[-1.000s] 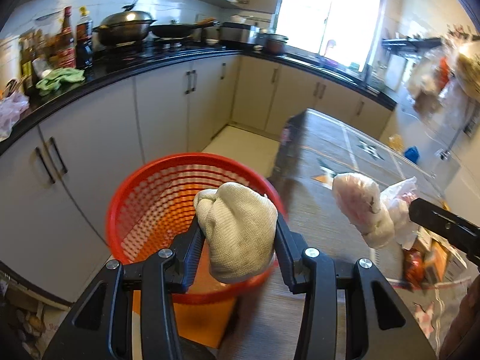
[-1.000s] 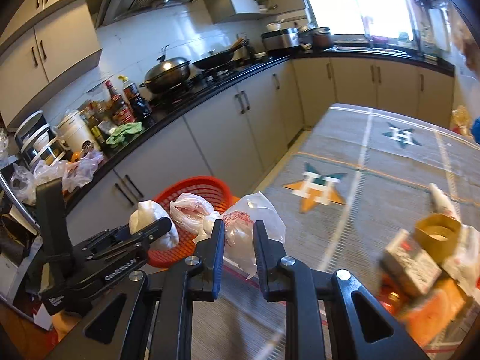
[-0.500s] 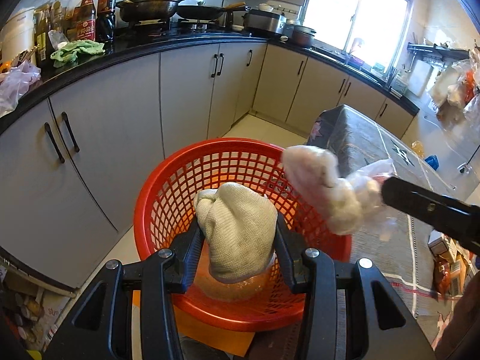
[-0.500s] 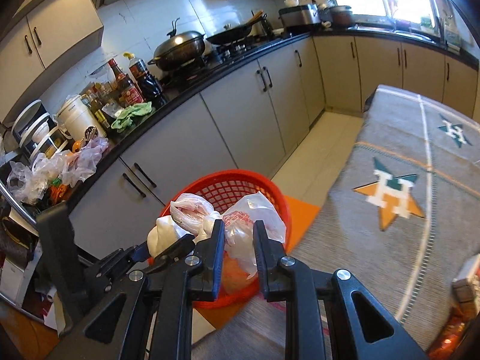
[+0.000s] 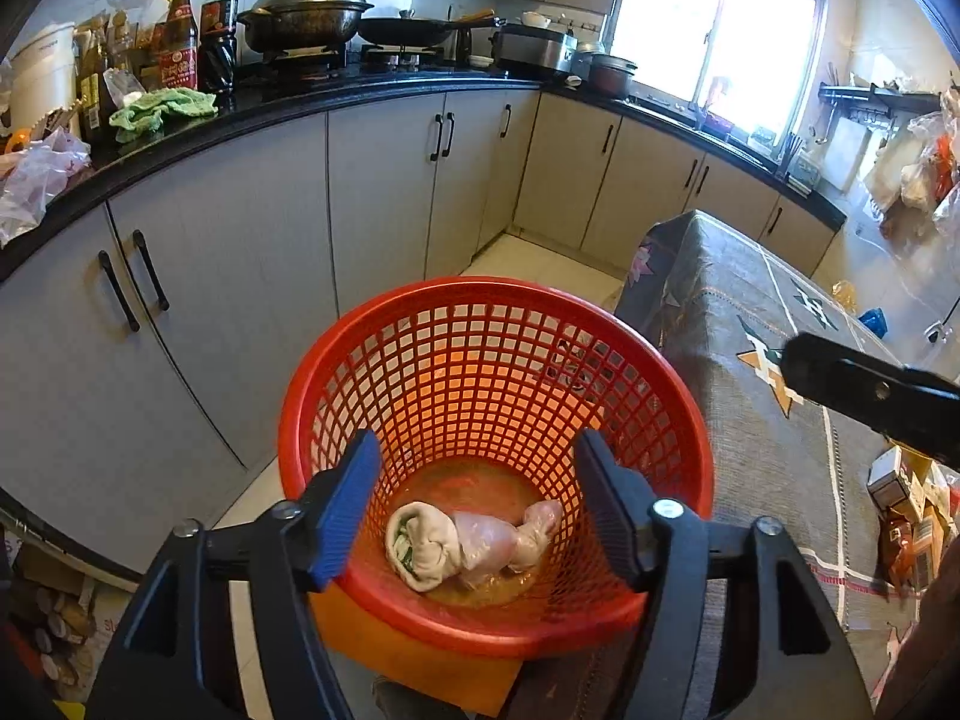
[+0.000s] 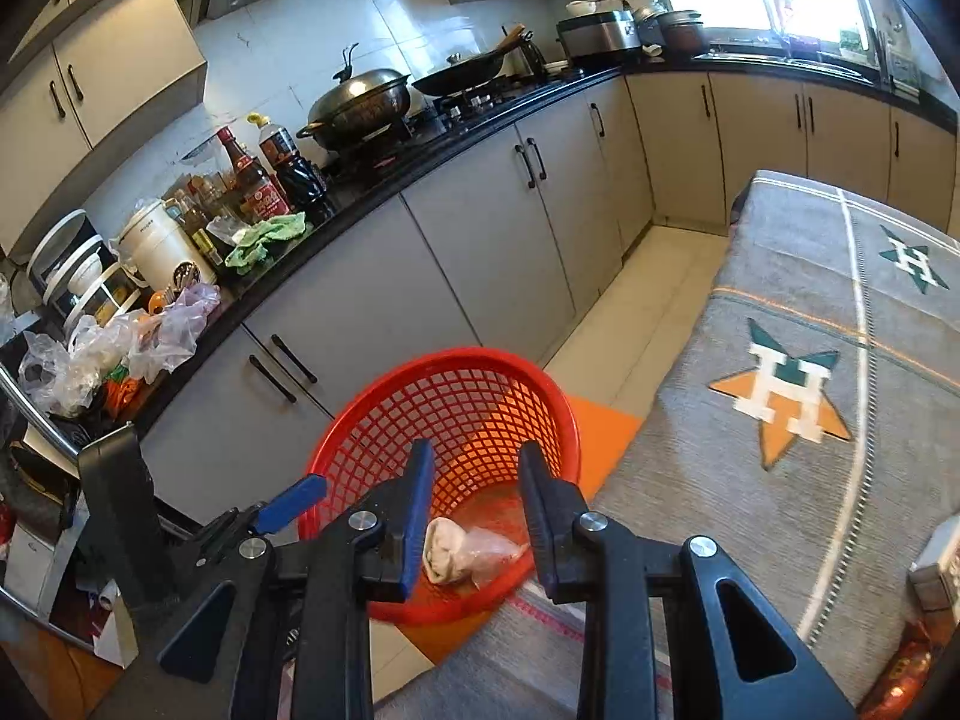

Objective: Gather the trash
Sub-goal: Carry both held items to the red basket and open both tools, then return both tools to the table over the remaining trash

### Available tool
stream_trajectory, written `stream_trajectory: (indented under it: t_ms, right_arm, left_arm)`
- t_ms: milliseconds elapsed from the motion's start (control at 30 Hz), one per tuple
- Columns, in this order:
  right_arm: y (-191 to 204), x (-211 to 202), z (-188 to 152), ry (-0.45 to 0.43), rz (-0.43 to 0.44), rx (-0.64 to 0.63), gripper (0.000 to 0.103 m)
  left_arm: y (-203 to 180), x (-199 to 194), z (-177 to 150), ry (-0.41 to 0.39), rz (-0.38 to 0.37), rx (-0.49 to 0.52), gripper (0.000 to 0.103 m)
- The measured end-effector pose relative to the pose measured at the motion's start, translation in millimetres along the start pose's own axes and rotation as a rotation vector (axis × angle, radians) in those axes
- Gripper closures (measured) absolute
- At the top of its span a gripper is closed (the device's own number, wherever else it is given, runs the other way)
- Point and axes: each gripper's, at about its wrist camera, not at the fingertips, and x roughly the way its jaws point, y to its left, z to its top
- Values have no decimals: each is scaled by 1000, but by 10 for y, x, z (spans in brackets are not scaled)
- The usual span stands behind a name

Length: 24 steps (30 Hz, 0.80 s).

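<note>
Trash (image 5: 474, 543), a cloth wad and plastic bag, sits in the red basket (image 5: 678, 420) low in frame, both hand-held grippers (image 5: 480, 516) (image 6: 477, 510) opening, empty; only the right view shows the worktop's rice cooker (image 6: 159, 243).

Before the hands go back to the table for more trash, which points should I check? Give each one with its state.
1. Left claw empty, jaws opening: ok.
2. Right claw empty, jaws opening: ok.
3. Trash bundle lies on the bottom of the basket: ok.
4. Basket upright beside the table: ok.
5. More trash left on the table: boxes at its near end, cannot tell if trash.
</note>
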Motion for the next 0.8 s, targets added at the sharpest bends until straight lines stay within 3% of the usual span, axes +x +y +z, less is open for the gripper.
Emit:
stream_trajectory:
  t_ms: [333, 600, 800]
  right_arm:
    - [-291, -589, -329, -40, -42, 35, 65]
    - [-717, -1221, -616, -107, -111, 95, 63]
    - [-1280, -1759, -887, -155, -178, 190, 63]
  left_arm:
    - [-519, -411, -111, -65, -46, 108, 28]
    - [-1230, -528, -342, -36, -145, 239, 28]
    - [-1736, -544, -509, -6, -214, 330, 28]
